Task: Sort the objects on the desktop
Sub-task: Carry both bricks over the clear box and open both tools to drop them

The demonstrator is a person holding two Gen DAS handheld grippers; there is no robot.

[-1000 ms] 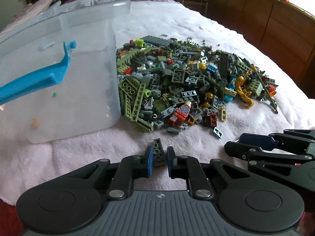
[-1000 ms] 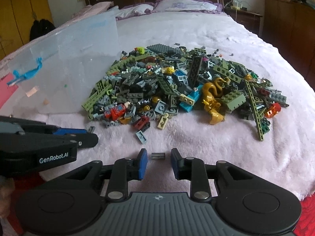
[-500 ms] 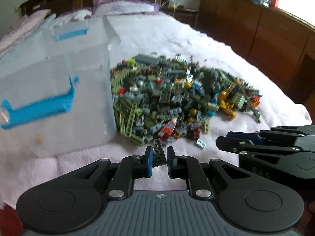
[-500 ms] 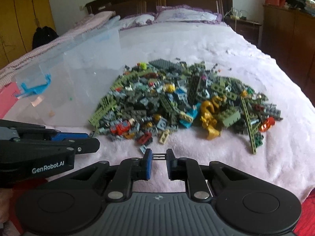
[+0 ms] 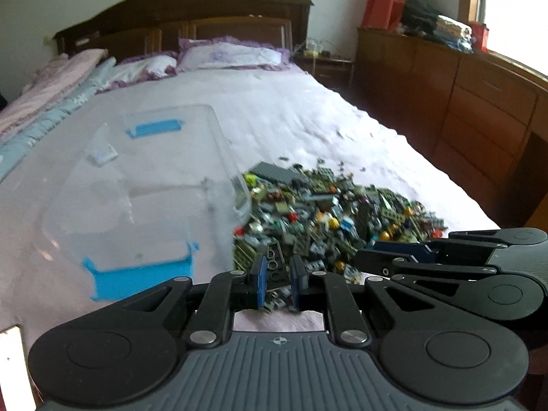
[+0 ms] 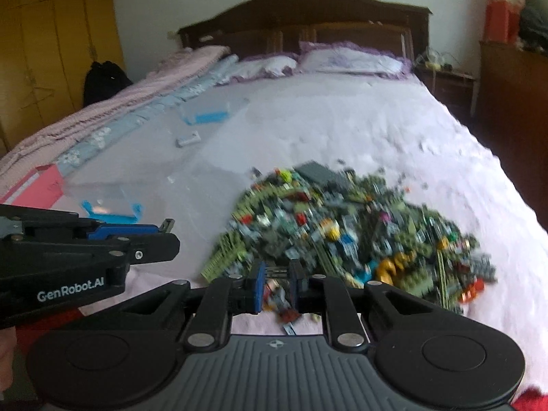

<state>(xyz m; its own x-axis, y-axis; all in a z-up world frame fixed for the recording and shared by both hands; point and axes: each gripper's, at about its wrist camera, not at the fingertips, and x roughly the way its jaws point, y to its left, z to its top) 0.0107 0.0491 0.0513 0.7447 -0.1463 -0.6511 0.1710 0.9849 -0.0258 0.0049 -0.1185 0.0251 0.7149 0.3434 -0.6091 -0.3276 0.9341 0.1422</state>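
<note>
Both grippers have risen since the earlier frames, so the brick pile [image 5: 328, 226] now sits lower and farther off, with the headboard [image 5: 185, 17] and two pillows in view. One clear storage bin [image 5: 137, 185] with two blue latches stands just left of the pile on the pink bedspread [image 5: 308, 109], its near latch [image 5: 140, 274] facing the camera. One left gripper [image 5: 278, 281] is clamped on a dark grey wedge plate [image 5: 275, 267], held above the pile's near left edge. One right gripper [image 6: 276, 284] is closed on a small grey grille piece [image 6: 276, 270], which earlier lay on the bedspread between parted fingers, in front of the pile.
</note>
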